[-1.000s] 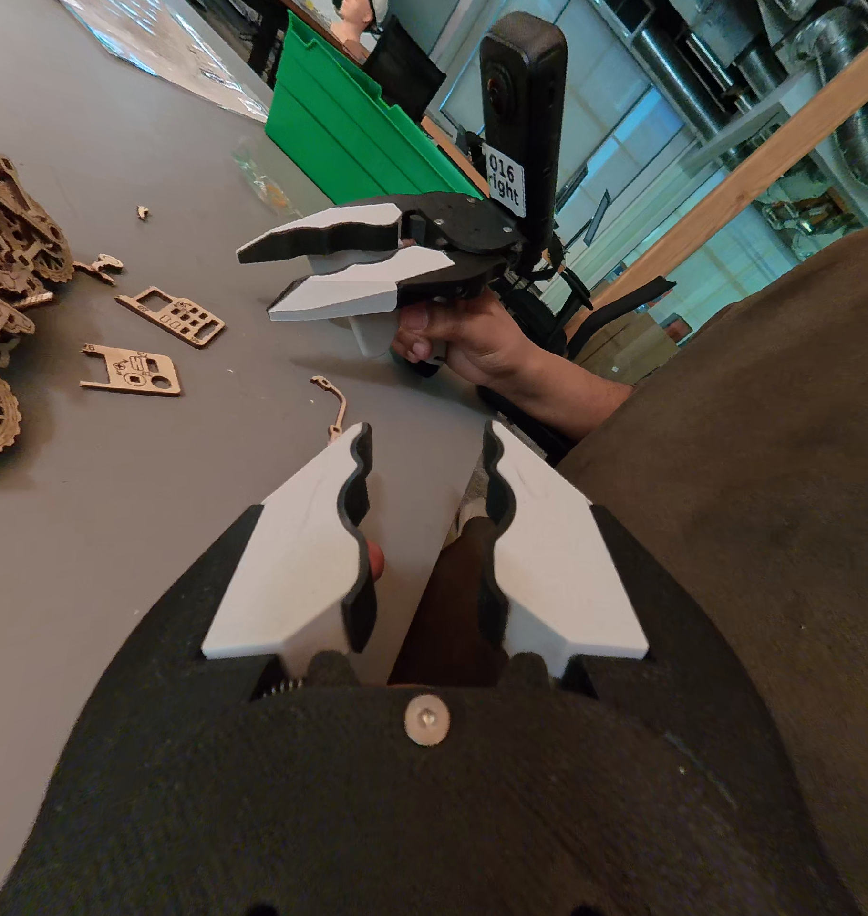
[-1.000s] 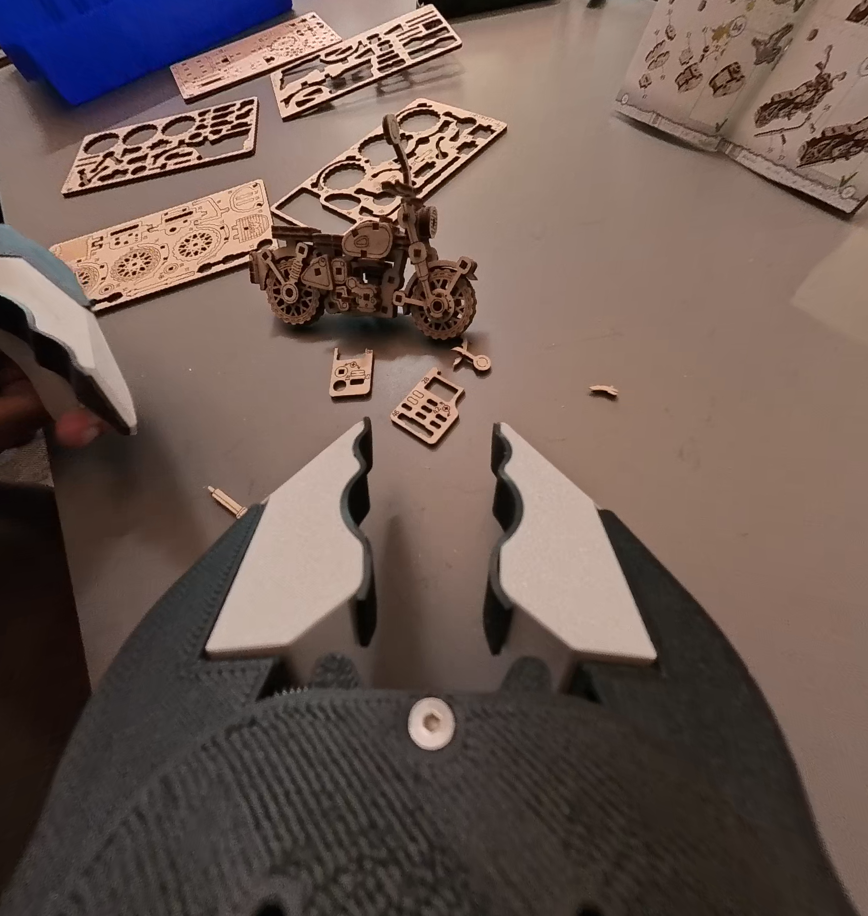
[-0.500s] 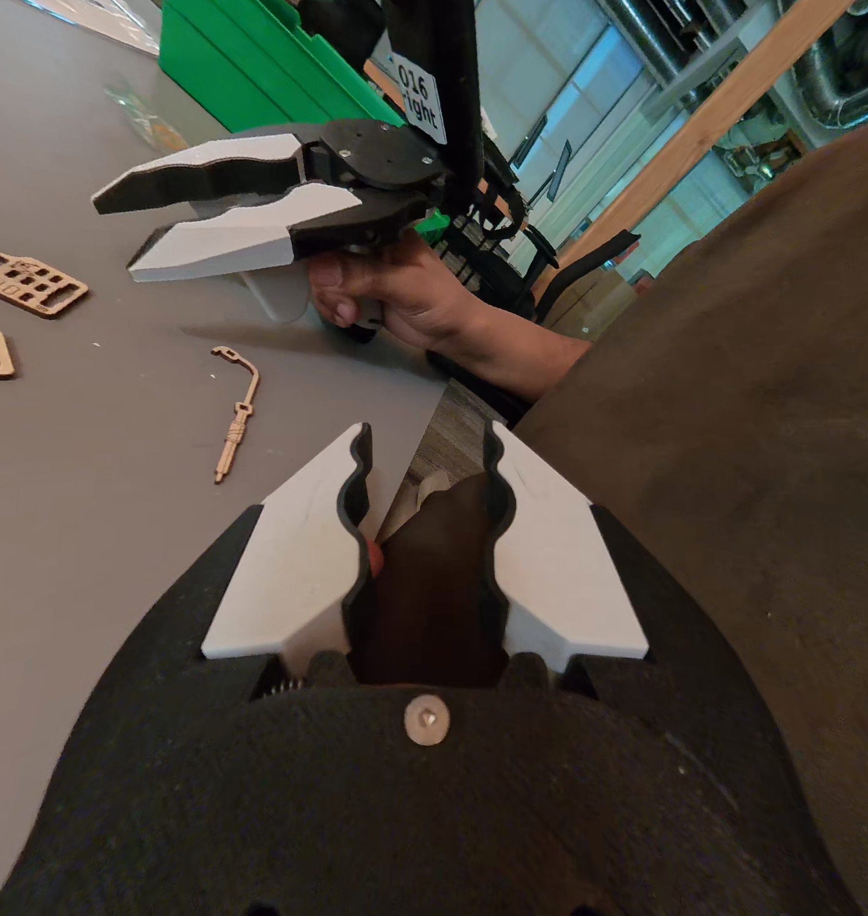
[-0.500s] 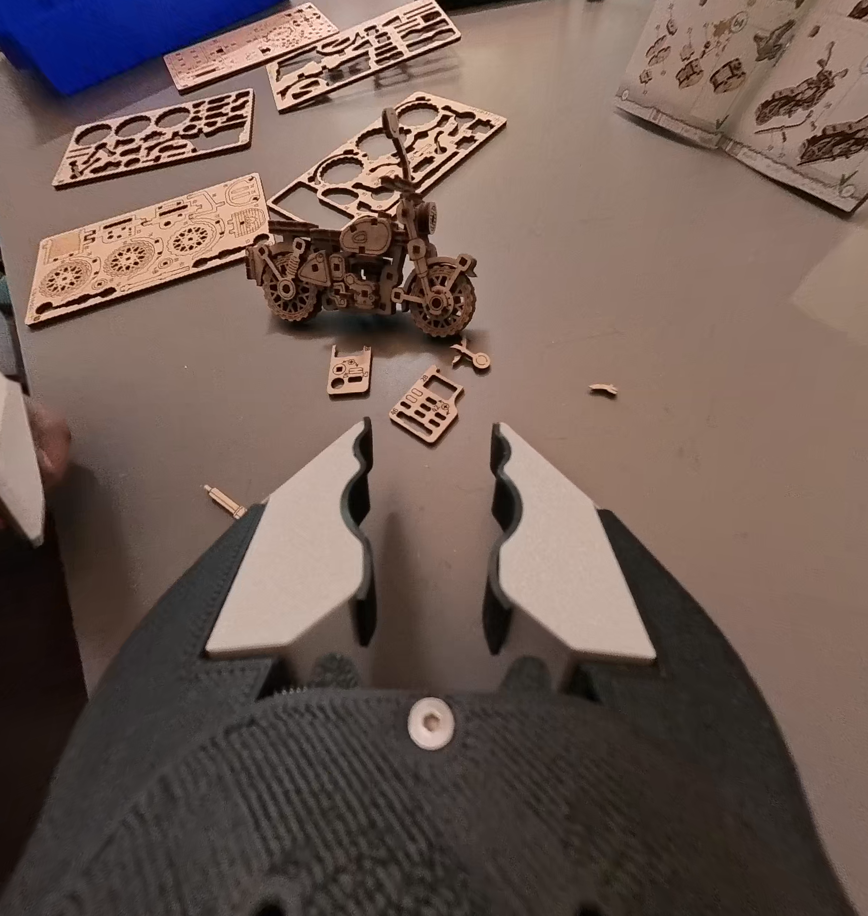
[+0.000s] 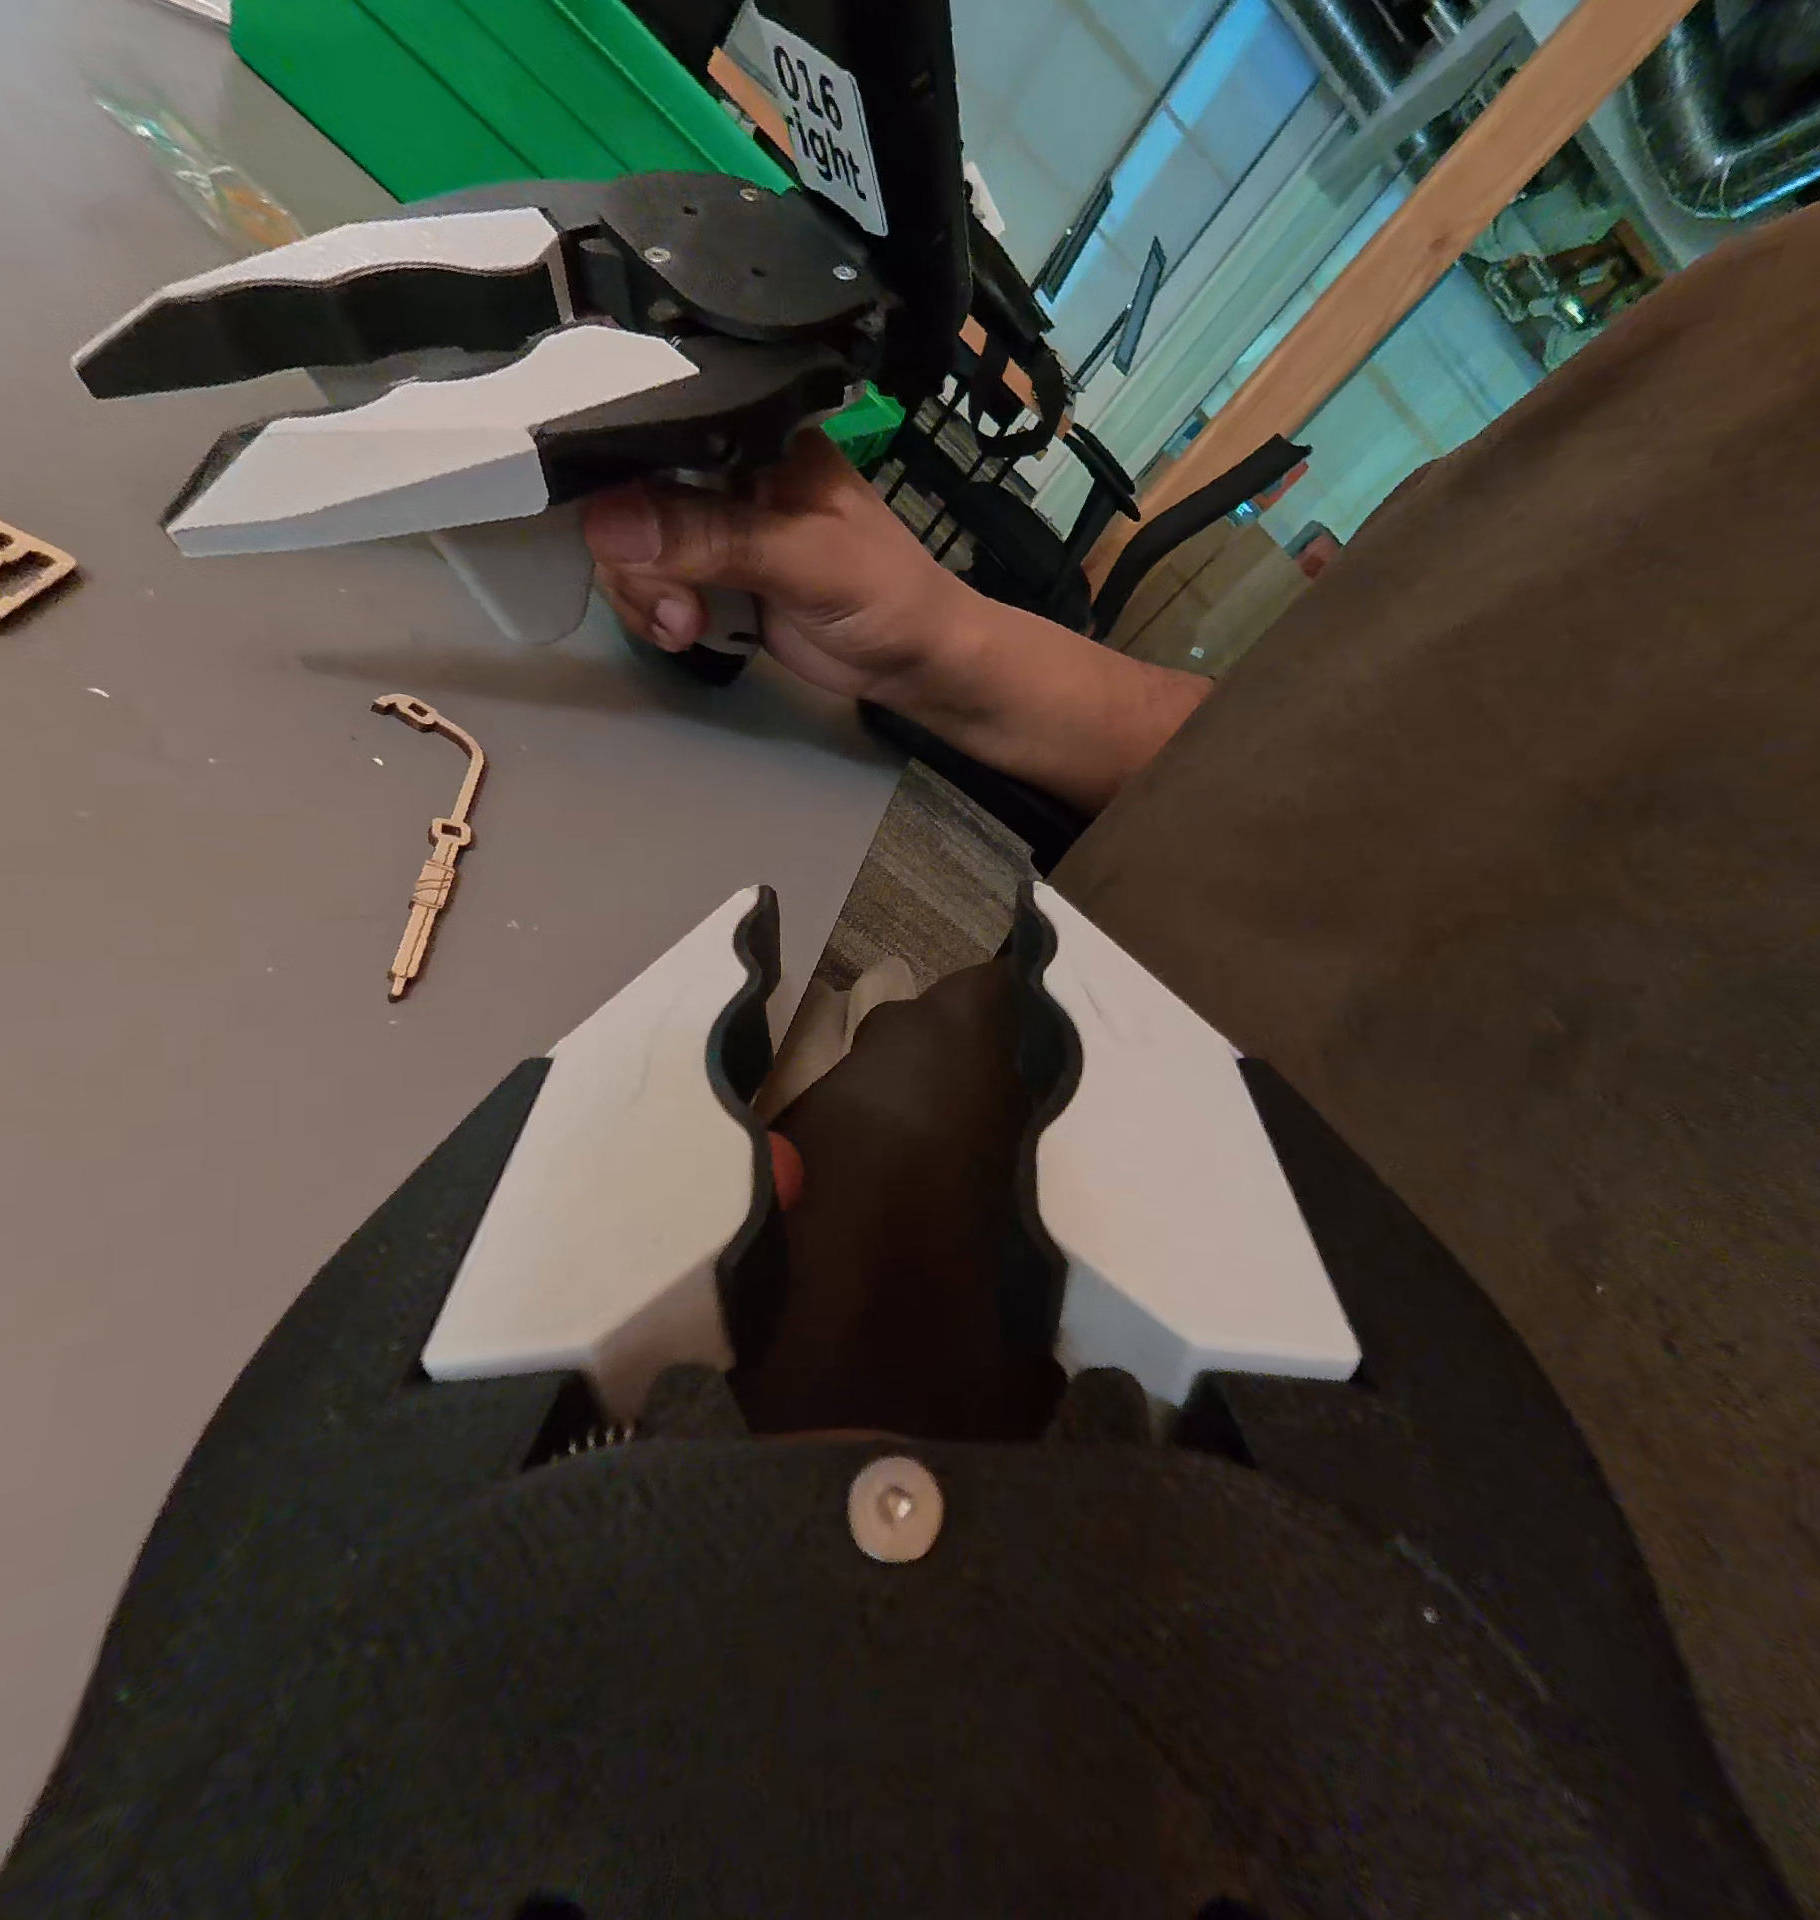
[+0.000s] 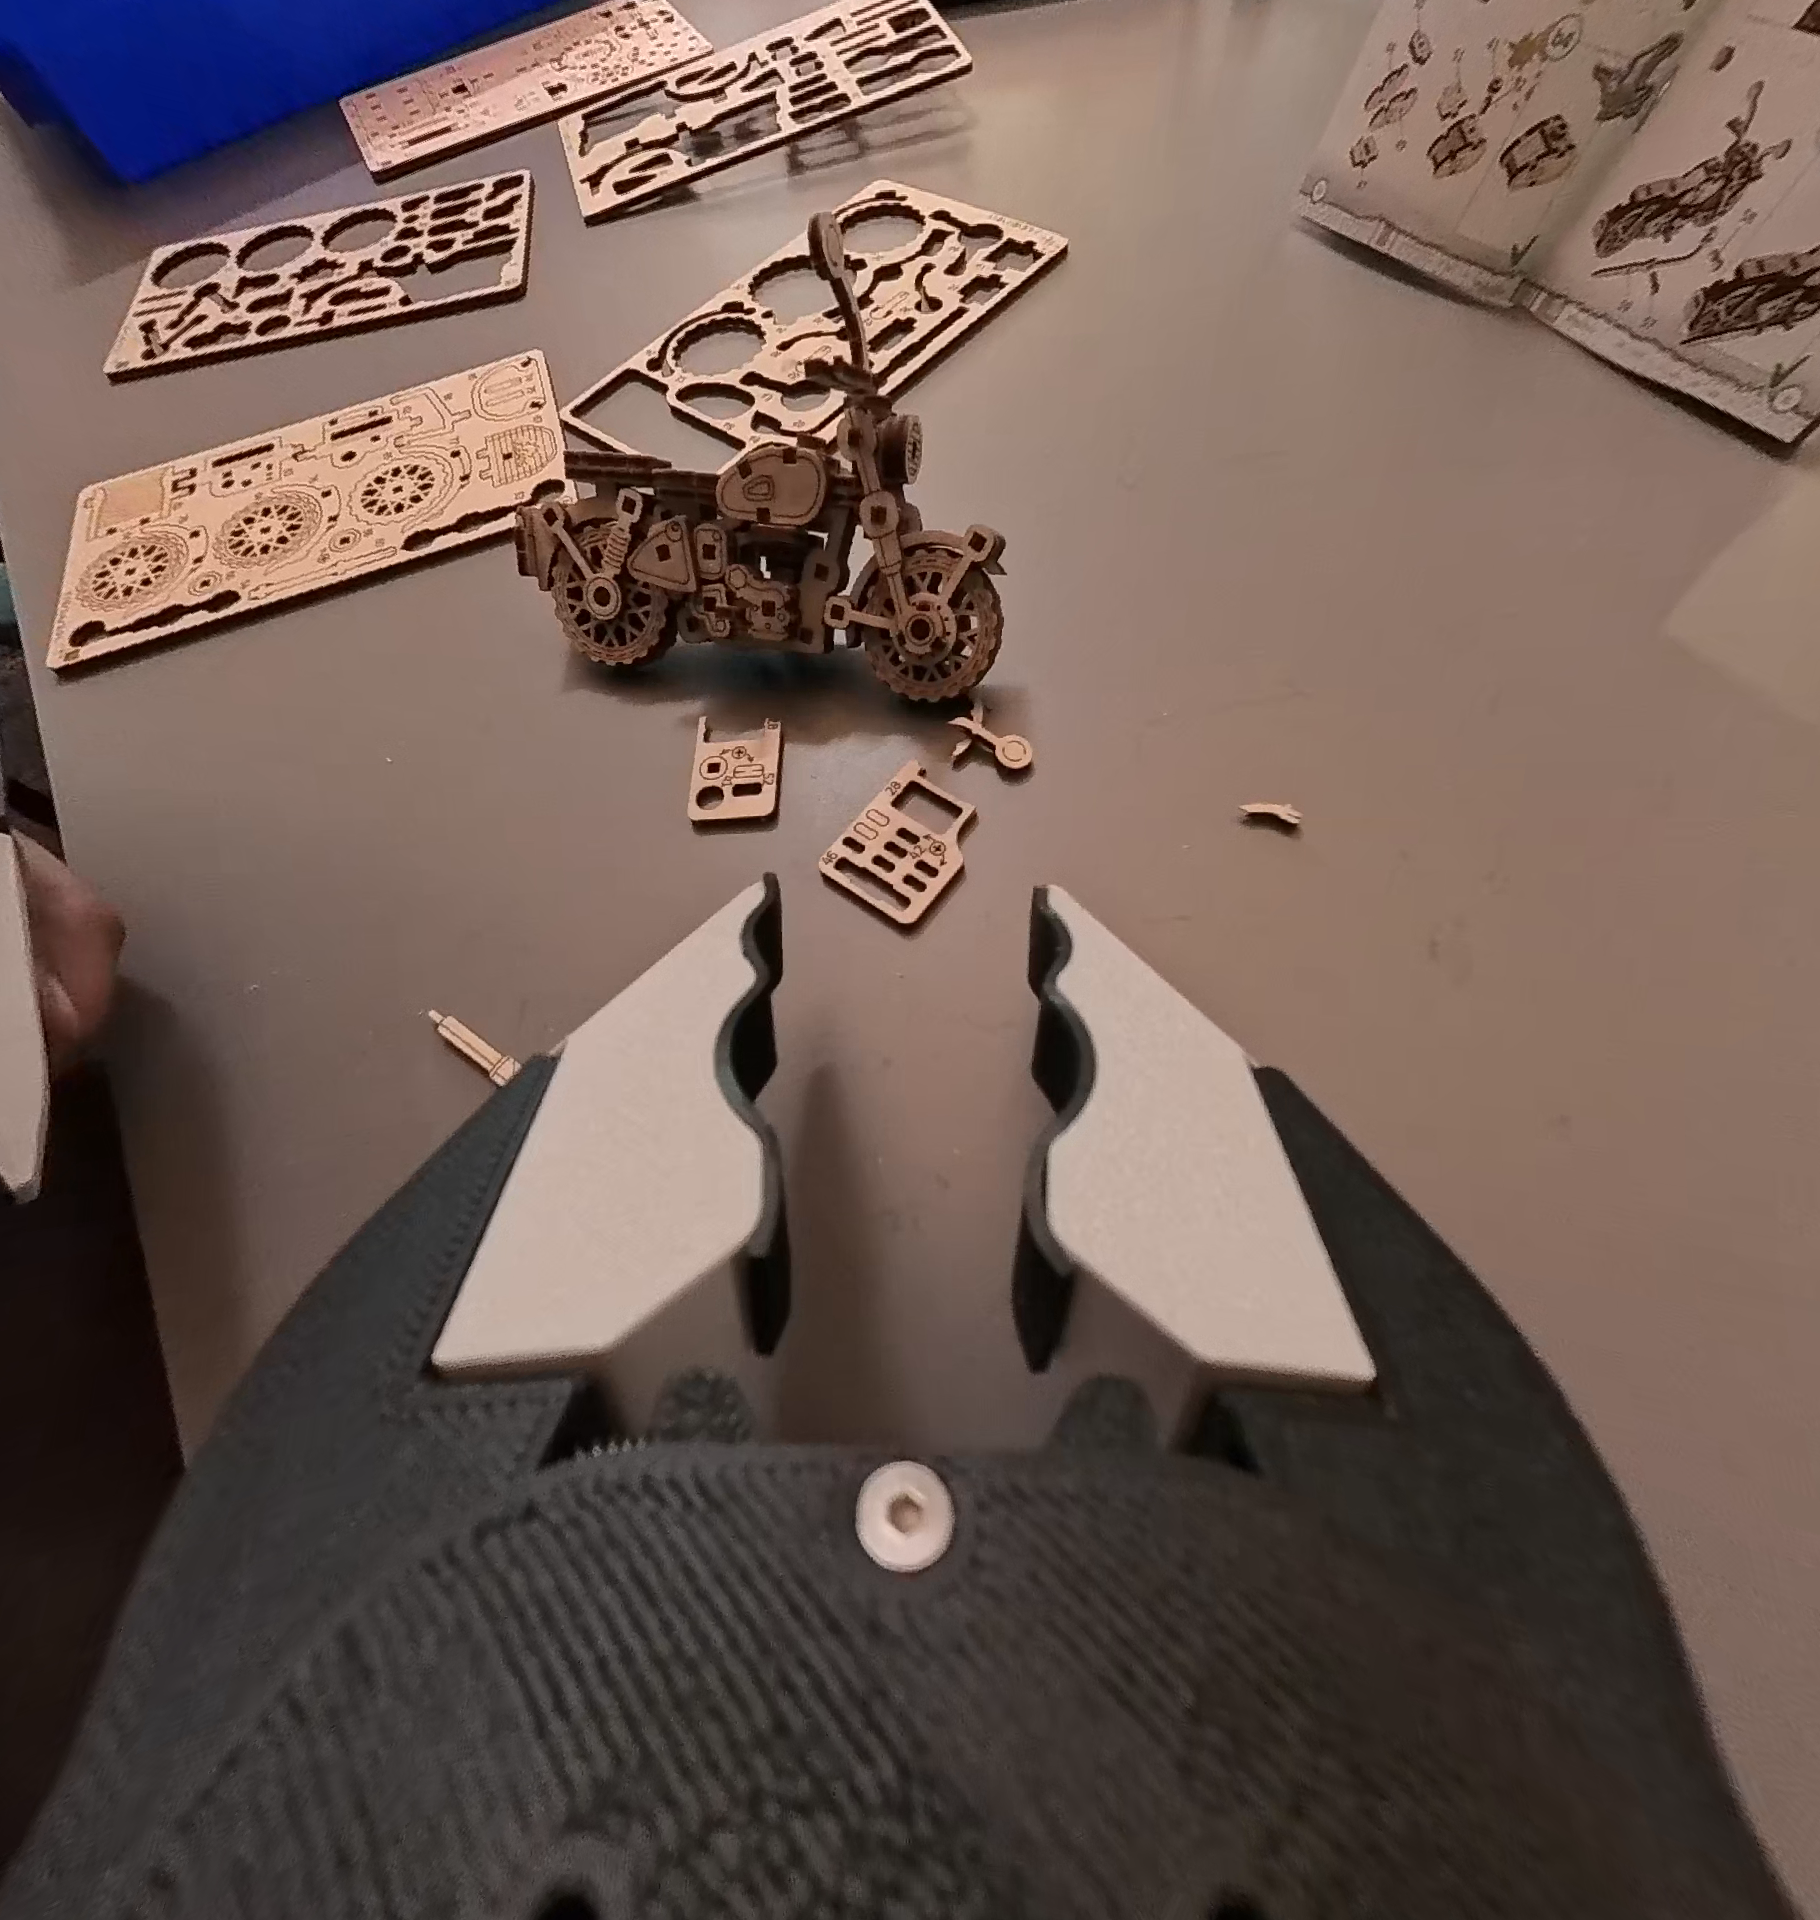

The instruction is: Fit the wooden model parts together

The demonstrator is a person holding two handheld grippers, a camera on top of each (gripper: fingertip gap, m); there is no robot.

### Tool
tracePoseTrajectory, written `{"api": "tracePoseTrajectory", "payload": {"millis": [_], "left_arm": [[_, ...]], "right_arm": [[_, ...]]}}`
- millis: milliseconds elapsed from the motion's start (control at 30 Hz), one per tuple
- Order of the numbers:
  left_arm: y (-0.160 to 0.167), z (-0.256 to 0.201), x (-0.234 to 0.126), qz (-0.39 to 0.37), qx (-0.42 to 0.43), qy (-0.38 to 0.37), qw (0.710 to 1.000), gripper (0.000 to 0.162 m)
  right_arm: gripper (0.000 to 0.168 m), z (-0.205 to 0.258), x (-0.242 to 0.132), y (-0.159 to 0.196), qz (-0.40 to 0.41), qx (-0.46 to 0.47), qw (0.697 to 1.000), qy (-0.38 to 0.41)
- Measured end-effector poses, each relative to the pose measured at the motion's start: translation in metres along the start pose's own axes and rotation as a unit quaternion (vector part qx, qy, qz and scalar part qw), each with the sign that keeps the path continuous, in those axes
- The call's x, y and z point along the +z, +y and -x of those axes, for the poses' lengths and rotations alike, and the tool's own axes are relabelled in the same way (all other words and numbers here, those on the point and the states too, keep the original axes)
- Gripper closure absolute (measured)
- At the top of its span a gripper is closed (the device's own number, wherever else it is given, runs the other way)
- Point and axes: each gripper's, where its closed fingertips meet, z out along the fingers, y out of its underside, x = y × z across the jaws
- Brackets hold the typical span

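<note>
A wooden motorcycle model (image 6: 771, 561) stands upright on the grey table (image 6: 1301, 727). In front of it lie two flat loose parts, one small plate (image 6: 737, 774) and one slotted plate (image 6: 898, 857), plus a tiny round-ended piece (image 6: 994, 743). A thin bent wooden rod (image 5: 438, 842) lies near the table's front edge. My right gripper (image 6: 904, 904) is open and empty, held above the table short of the slotted plate; it also shows in the left wrist view (image 5: 132, 442). My left gripper (image 5: 895, 914) is open and empty, at the table edge over a person's lap.
Several punched wooden sheets (image 6: 303, 520) lie behind and left of the model. Instruction pages (image 6: 1612, 197) lie at the back right, a blue bin (image 6: 210, 73) at the back left, a green bin (image 5: 490, 94) along the table's far side. A small chip (image 6: 1270, 816) lies right. The right tips stand about 6 centimetres off the tiny round-ended piece (image 6: 994, 743).
My left gripper has swung away from the model toward the table edge and the person's lap. The right gripper has barely moved.
</note>
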Motion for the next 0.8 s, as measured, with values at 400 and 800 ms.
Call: {"api": "tracePoseTrajectory", "payload": {"millis": [400,800], "left_arm": [[0.0043,-0.003,0.0012,0.013,0.002,0.011,1.0,0.121],[0.0038,-0.002,0.0007,0.013,0.001,0.011,1.0,0.12]], "right_arm": [[0.121,0.0004,-0.0003,-0.0001,0.0,-0.001,1.0,0.0],[0.121,0.0,0.0,0.0002,0.0,0.001,1.0,0.0]]}}
